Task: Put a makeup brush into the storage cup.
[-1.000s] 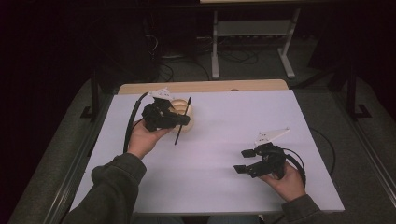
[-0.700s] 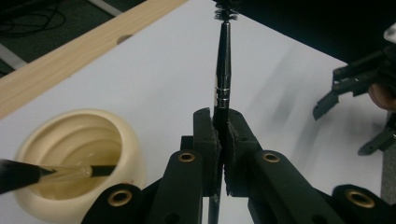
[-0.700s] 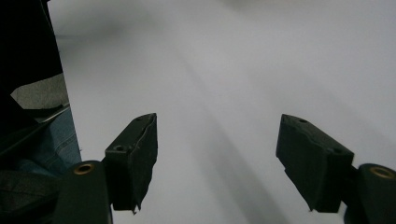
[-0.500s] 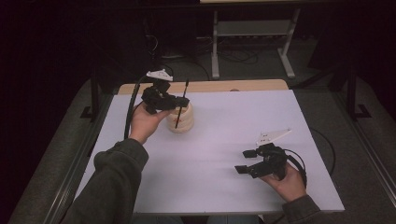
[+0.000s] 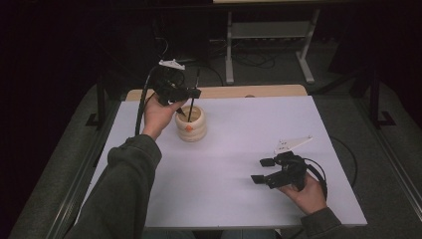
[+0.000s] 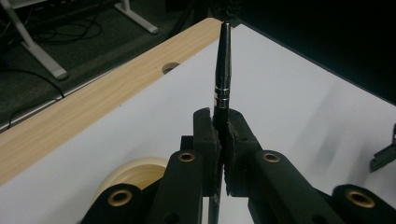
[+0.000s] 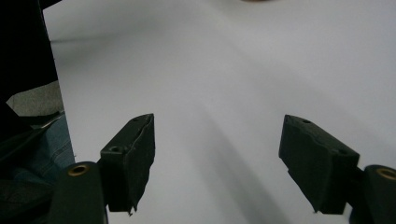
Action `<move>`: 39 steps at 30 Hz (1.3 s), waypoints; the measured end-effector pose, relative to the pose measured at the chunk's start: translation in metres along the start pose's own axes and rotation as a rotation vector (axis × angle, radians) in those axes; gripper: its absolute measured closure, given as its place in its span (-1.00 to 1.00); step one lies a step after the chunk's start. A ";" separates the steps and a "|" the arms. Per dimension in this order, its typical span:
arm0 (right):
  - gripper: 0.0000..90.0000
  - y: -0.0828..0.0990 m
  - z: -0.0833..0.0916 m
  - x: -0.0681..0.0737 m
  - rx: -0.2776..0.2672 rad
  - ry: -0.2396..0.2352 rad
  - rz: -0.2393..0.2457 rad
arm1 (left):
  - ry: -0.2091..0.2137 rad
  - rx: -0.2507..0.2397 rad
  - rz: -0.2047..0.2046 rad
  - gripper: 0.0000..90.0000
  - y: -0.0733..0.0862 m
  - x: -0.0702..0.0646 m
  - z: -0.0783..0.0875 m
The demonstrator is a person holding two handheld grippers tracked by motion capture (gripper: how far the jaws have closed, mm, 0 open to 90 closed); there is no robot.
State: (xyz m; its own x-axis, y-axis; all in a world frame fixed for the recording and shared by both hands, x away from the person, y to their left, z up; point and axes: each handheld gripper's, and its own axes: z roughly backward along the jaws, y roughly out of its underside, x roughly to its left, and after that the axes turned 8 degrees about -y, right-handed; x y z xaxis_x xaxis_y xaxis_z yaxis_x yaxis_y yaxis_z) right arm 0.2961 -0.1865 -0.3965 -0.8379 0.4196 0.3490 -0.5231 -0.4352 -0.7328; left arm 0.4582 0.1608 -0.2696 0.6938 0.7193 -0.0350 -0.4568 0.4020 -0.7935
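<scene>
1. My left gripper (image 5: 185,95) is closed on a thin black brush (image 6: 221,70); in the left gripper view the two pads press its handle from both sides.
2. The brush stands almost upright, and its lower end is inside the cream ribbed holder (image 5: 191,124).
3. The holder stands on the white table (image 5: 249,134), at its far left part, just beside my left hand (image 5: 158,115).
4. My right gripper (image 5: 263,171) is wide open with nothing between the jaws, low over the near right part of the table, well apart from the holder.
</scene>
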 end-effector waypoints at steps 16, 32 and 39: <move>-0.43 -0.001 0.007 -0.003 -0.036 0.007 0.000 | -0.048 -0.007 0.051 0.88 -0.009 0.019 -0.024; -0.45 -0.003 0.006 -0.003 -0.033 0.012 0.005 | -0.086 0.009 0.081 0.88 -0.001 0.031 -0.036; -0.45 -0.003 0.006 -0.002 -0.037 0.012 0.005 | -0.090 0.000 0.090 0.88 0.003 0.028 -0.041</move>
State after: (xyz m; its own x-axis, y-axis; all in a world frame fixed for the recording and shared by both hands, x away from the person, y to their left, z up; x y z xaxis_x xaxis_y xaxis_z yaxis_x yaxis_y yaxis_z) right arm 0.2983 -0.1908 -0.3914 -0.8384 0.4270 0.3388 -0.5130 -0.4079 -0.7553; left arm 0.4992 0.1592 -0.2977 0.5969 0.8007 -0.0513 -0.5149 0.3333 -0.7898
